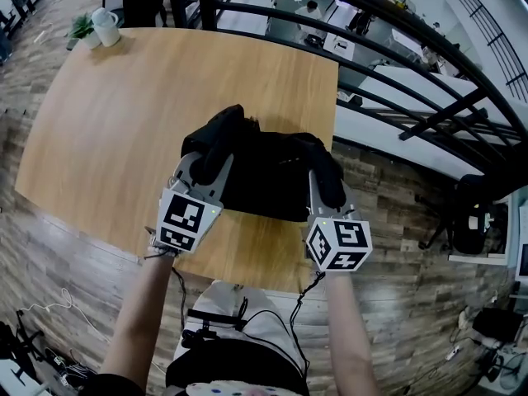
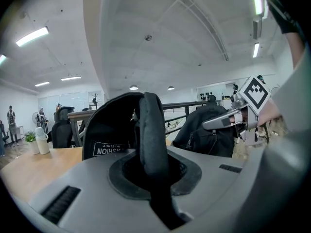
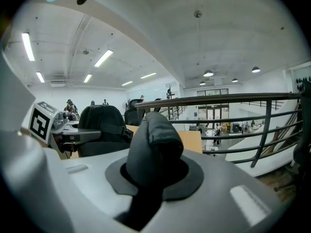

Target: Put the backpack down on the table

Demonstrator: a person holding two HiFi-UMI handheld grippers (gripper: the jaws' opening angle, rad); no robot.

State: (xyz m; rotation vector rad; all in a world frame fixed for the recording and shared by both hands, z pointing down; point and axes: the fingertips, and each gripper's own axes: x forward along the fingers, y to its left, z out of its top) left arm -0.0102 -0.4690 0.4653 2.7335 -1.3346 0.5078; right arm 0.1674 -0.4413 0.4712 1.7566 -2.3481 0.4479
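A black backpack (image 1: 268, 176) is over the near right part of the wooden table (image 1: 115, 130); whether its bottom rests on the wood I cannot tell. My left gripper (image 1: 206, 167) is shut on the left shoulder strap (image 1: 221, 134), which stands up between the jaws as a padded black band (image 2: 151, 130) in the left gripper view. My right gripper (image 1: 324, 186) is shut on the right strap (image 1: 328, 172), seen as a thick black fold (image 3: 154, 144) in the right gripper view. The bag's body (image 2: 104, 135) shows a white label behind the left strap.
A white jug (image 1: 106, 27) and a small plant (image 1: 81, 28) stand at the table's far left corner. A black railing (image 1: 396, 64) runs close along the table's right side. An office chair (image 1: 470, 213) stands on the floor to the right. Cables lie on the floor at lower left.
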